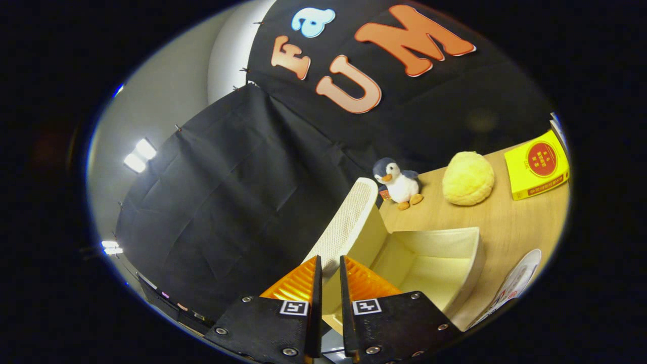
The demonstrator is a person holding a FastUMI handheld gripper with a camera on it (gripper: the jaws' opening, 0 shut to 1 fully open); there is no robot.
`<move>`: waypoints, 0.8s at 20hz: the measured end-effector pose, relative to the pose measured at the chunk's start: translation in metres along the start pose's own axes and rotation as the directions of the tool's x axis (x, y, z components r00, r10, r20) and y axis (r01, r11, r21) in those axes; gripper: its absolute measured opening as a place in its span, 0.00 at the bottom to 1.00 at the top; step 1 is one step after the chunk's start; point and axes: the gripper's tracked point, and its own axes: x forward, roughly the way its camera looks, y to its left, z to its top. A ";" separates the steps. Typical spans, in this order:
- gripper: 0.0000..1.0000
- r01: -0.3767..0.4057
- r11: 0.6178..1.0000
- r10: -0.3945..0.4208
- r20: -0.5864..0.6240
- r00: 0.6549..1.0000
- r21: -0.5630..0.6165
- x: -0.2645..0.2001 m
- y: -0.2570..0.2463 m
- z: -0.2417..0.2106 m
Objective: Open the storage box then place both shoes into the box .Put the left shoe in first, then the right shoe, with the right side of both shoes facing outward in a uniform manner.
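Pinching the raised lid (346, 222) of the storage box (455, 263) in our claw (329, 270), we note its empty cavity lies right of the fingers.

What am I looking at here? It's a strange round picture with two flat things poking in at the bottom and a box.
The picture comes from a wide-angle camera that rides on a hand-held gripper, a two-finger tool a person carries; no robot arm is involved. The two flat things are its fingers, seen from behind. They stand close together, nipping the edge of the box's lid, which is swung up. So the box is open, and what shows of its inside looks empty. It sits on a wooden table. Beyond it stand a toy penguin, a round yellow bun-like thing and a yellow packet. Beside the box the rim of a white plate peeks in. The job is to put shoes in the box.
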 end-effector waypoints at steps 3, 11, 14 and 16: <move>0.15 -0.014 0.999 0.012 -0.033 0.999 -0.047 0.038 0.033 -0.005; 0.13 0.026 0.980 -0.046 -0.098 0.994 -0.196 0.123 0.086 -0.040; 0.40 0.077 0.969 -0.100 -0.086 0.991 -0.236 0.136 0.080 -0.041; 0.55 0.131 0.955 -0.153 -0.065 0.986 -0.265 0.131 0.066 -0.038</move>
